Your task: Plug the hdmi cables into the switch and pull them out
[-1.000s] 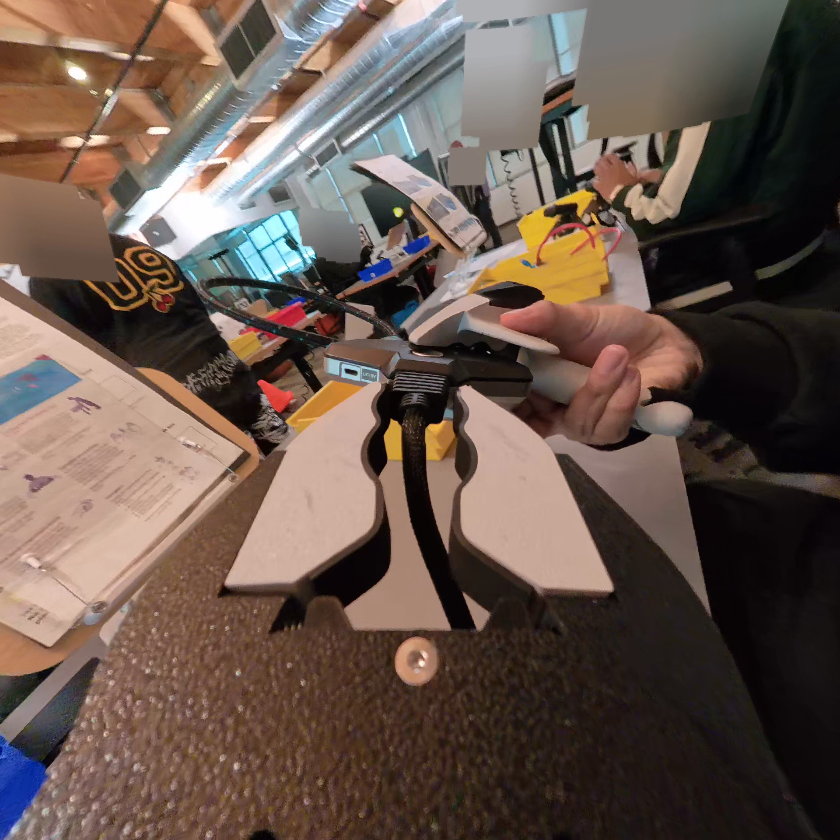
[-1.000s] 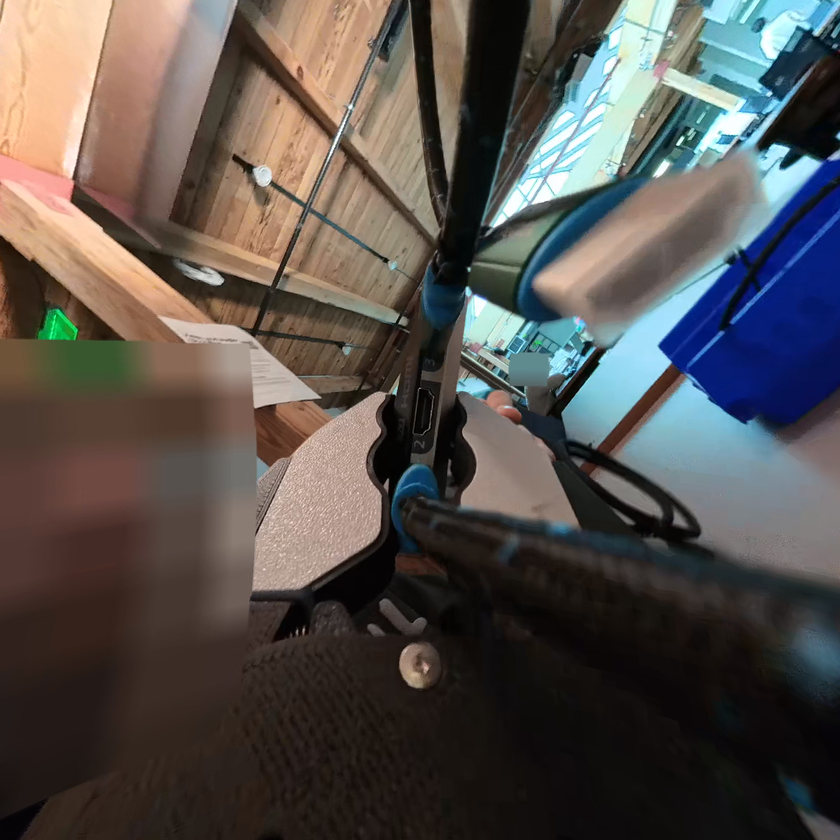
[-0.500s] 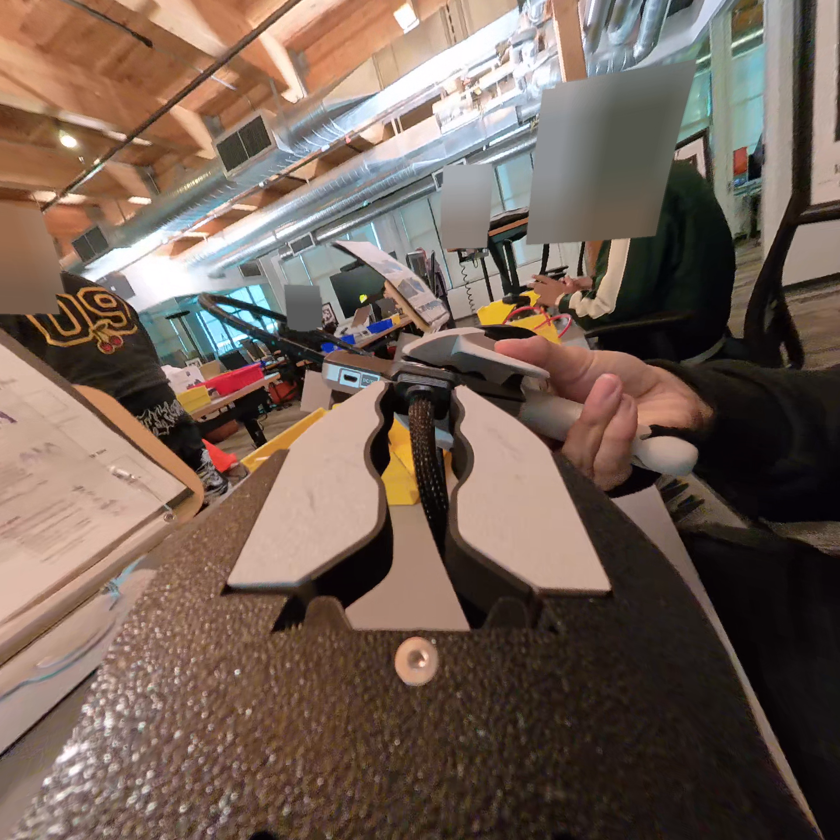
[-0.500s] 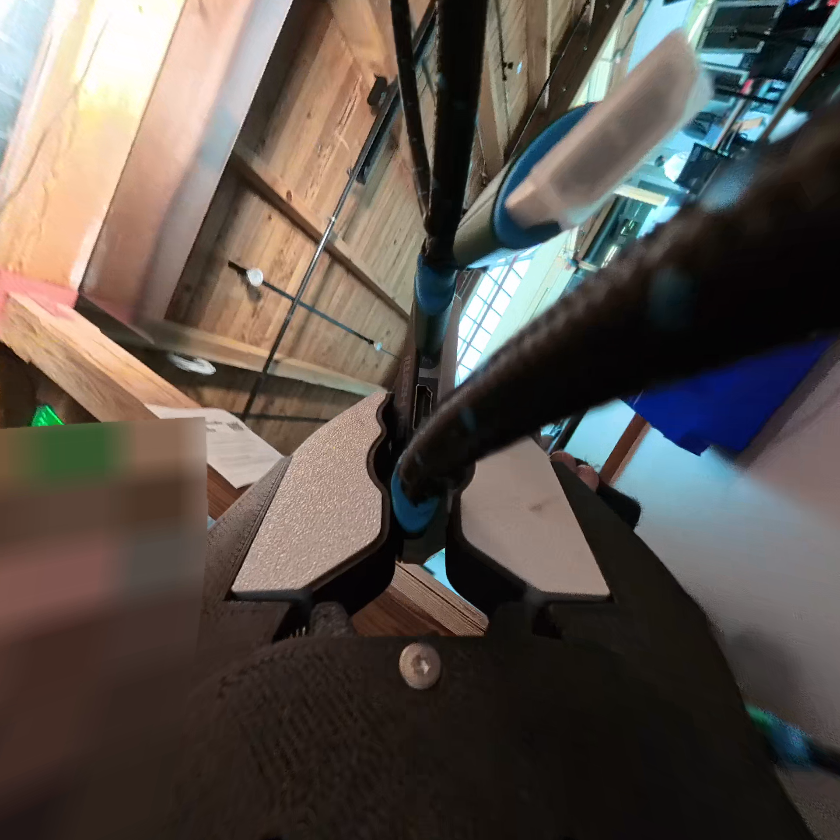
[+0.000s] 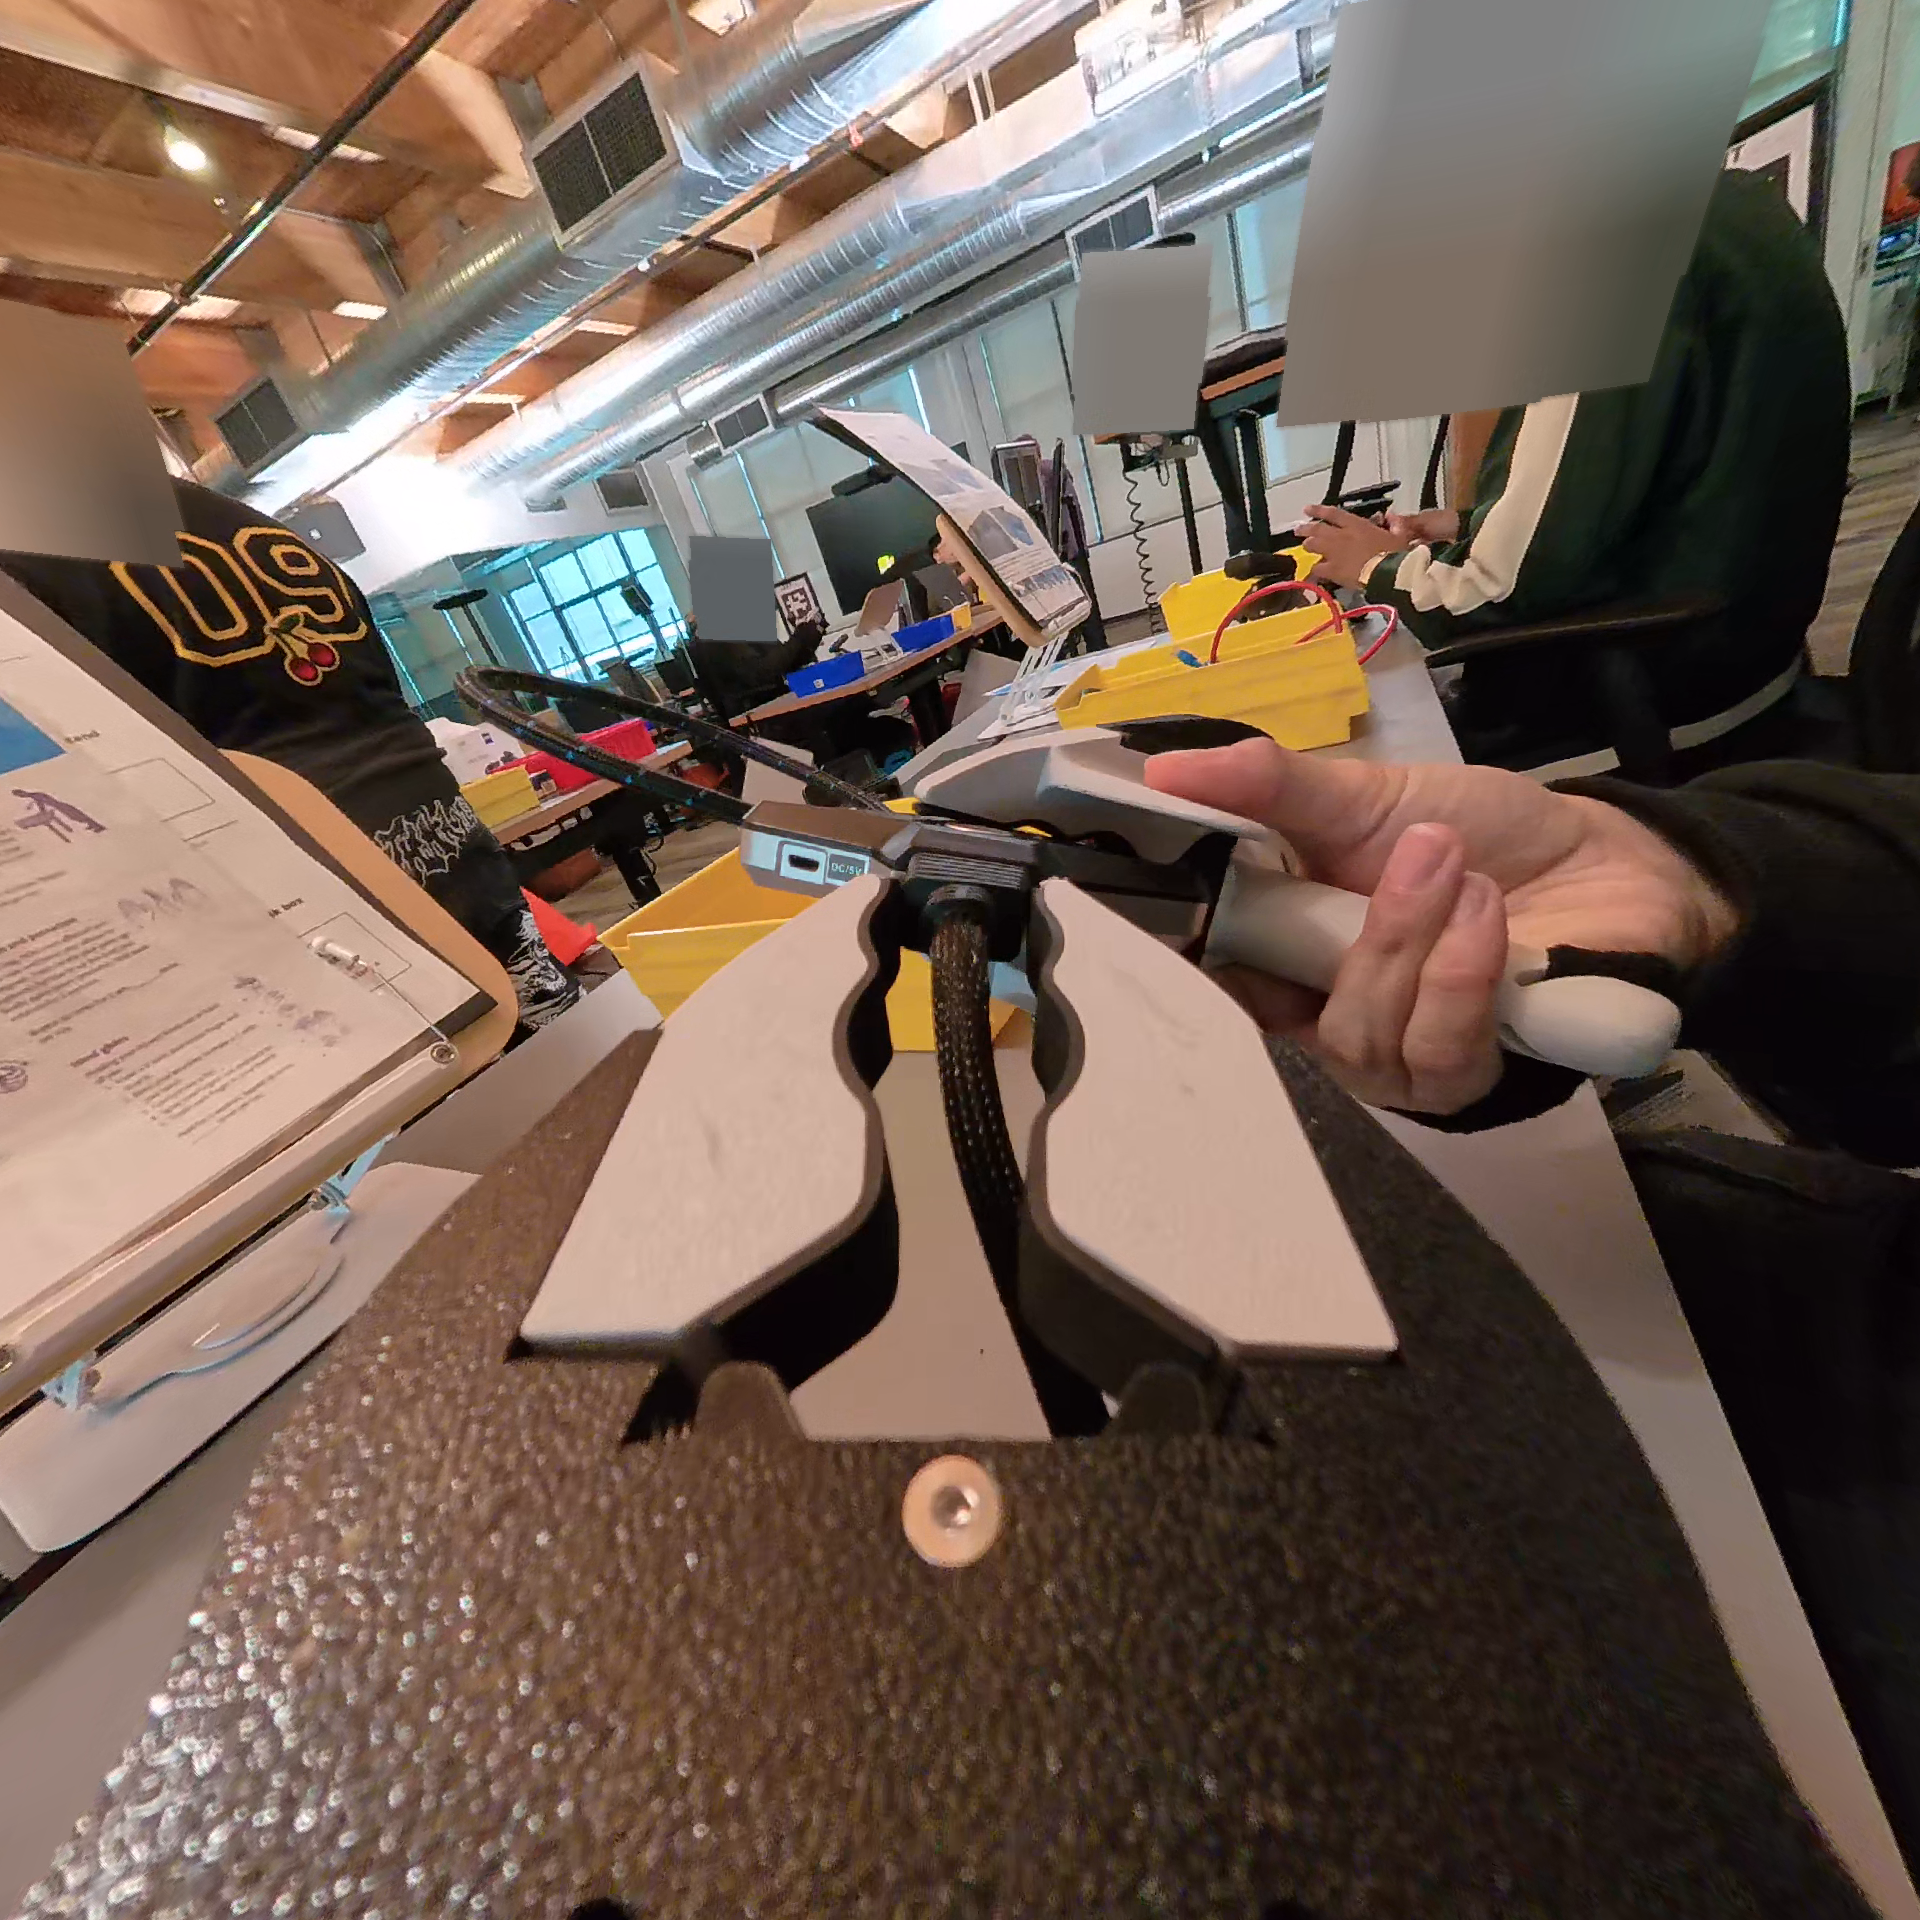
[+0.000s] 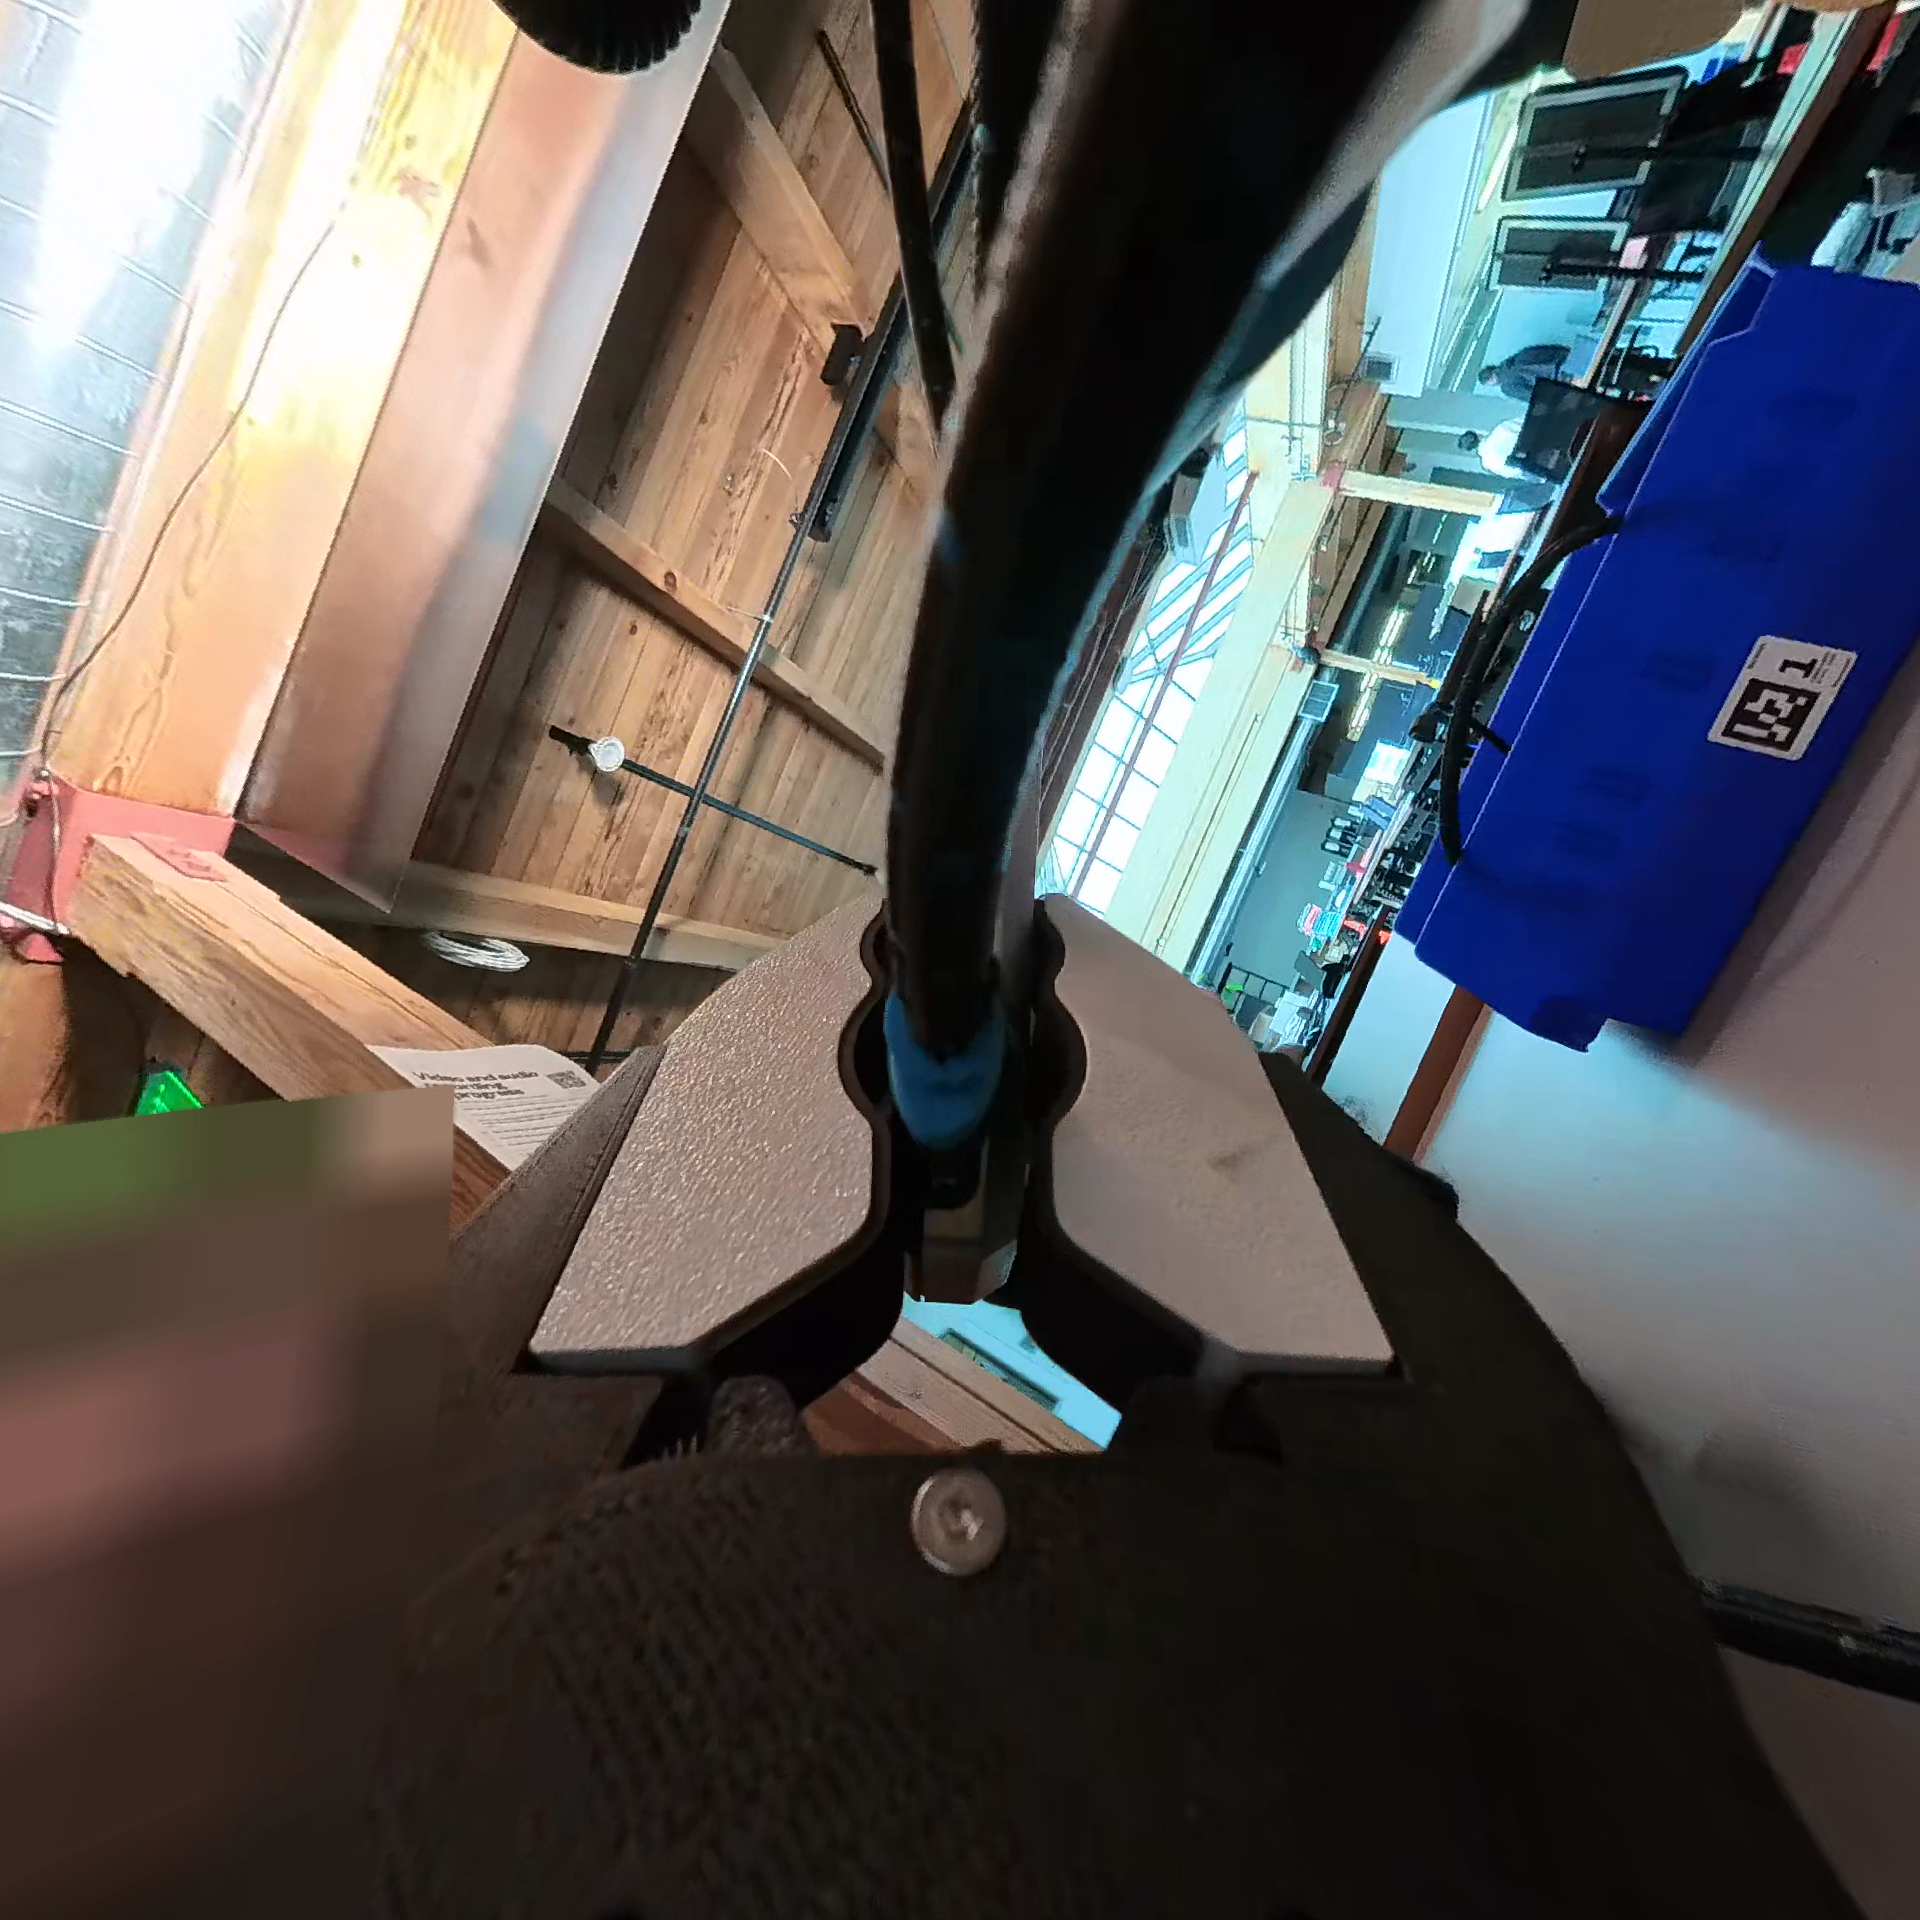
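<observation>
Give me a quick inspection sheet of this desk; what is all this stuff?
Surface: grey table.
Job's things: small grey switch held in the air.
Clutter: yellow bins, document stand, blue bin.
Grippers: left gripper closed on the braided cable's plug; right gripper clamps the switch.
Cables: braided cable plugged into the switch; second cable loops behind.
Surroundings: wooden ceiling, ducts, seated people.

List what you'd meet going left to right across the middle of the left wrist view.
Instruction sheet on its stand → yellow bin → braided HDMI cable → hand holding the other tool's handle.
</observation>
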